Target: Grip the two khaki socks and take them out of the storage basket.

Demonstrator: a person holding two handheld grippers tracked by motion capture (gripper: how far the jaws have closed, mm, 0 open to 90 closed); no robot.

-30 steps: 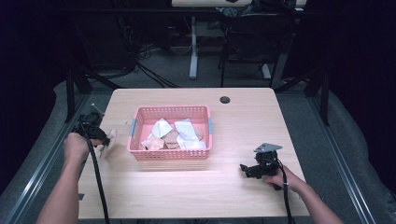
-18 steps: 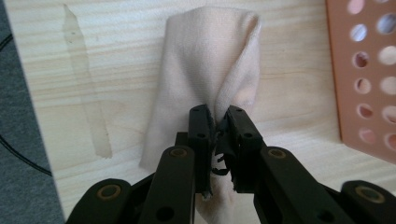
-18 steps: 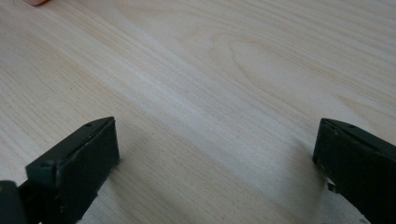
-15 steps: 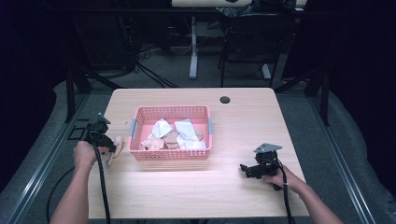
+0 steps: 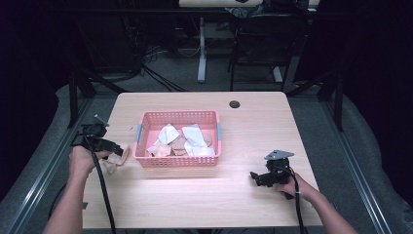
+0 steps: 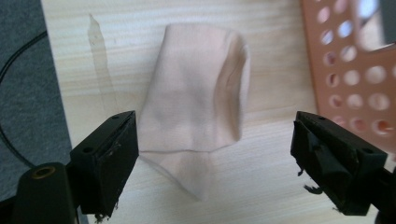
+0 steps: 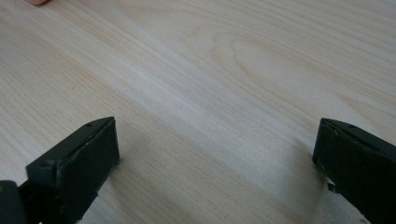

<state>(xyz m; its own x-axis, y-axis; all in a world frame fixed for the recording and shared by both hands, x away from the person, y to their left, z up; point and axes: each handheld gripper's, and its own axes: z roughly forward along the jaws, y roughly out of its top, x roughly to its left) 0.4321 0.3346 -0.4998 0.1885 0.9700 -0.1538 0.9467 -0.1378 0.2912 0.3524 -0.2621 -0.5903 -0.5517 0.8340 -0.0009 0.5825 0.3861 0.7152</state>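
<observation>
Working from the left, I have my left gripper (image 5: 113,147) at the near-left part of the table (image 5: 253,117), just left of the basket (image 5: 177,161). Its jaws have just been opening, and in the left gripper view they stand wide apart with a pale sock (image 6: 194,105) lying flat on the wood between them, touched by neither pad. I read that as a release: the sock is set down outside the basket, close beside its left wall, so it sits apart from the pile. In the high view the sock (image 5: 118,157) shows as a pale lump just beside the basket's near-left corner. The sock is folded or bunched, with one end open toward the far side and a narrower flap pointing near.

Next comes the pink basket itself, in the middle of the table. It holds several more pale and white cloth pieces (image 5: 168,134), loosely heaped; I cannot tell how many. My guess is they wait there to be lifted out one at a time.

Farther right and nearer me, my right gripper (image 5: 255,176) rests low over bare wood, well apart from the basket. In the right gripper view its jaws are spread wide with nothing between them. I judge it is parked there to stay out of the left hand's way.

A small dark grommet (image 5: 234,104) sits at the far edge.
</observation>
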